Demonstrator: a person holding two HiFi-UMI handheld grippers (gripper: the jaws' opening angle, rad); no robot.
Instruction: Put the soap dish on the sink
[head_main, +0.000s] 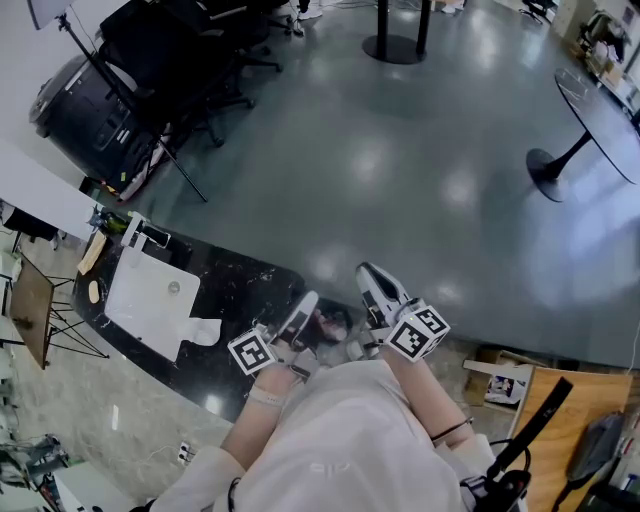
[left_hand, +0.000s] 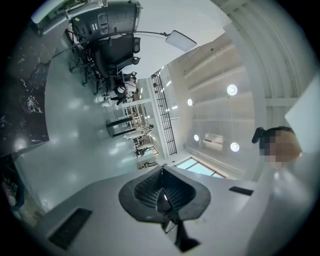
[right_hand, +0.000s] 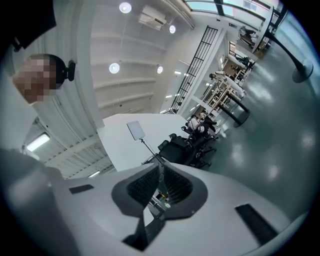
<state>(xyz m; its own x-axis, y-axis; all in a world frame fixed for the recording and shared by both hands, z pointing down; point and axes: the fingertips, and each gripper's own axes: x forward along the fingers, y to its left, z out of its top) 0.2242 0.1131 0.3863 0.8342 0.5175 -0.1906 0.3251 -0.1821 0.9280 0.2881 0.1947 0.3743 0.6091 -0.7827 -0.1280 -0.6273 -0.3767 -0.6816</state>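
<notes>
A white sink (head_main: 150, 295) is set in a black marble counter (head_main: 240, 290) at the left of the head view. Two small tan things (head_main: 93, 253) lie at the sink's far left end; I cannot tell whether one is the soap dish. My left gripper (head_main: 308, 300) and right gripper (head_main: 366, 270) are held close to the person's chest, over the counter's right end and away from the sink. In the left gripper view the left gripper (left_hand: 161, 171) is shut on nothing. The right gripper (right_hand: 160, 168) is shut and empty too.
A faucet (head_main: 136, 232) stands at the sink's back edge and a white cloth (head_main: 204, 331) lies beside the basin. Beyond the counter are grey floor, black office chairs (head_main: 170, 45) and a round table (head_main: 600, 110). A wooden board (head_main: 565, 420) leans at lower right.
</notes>
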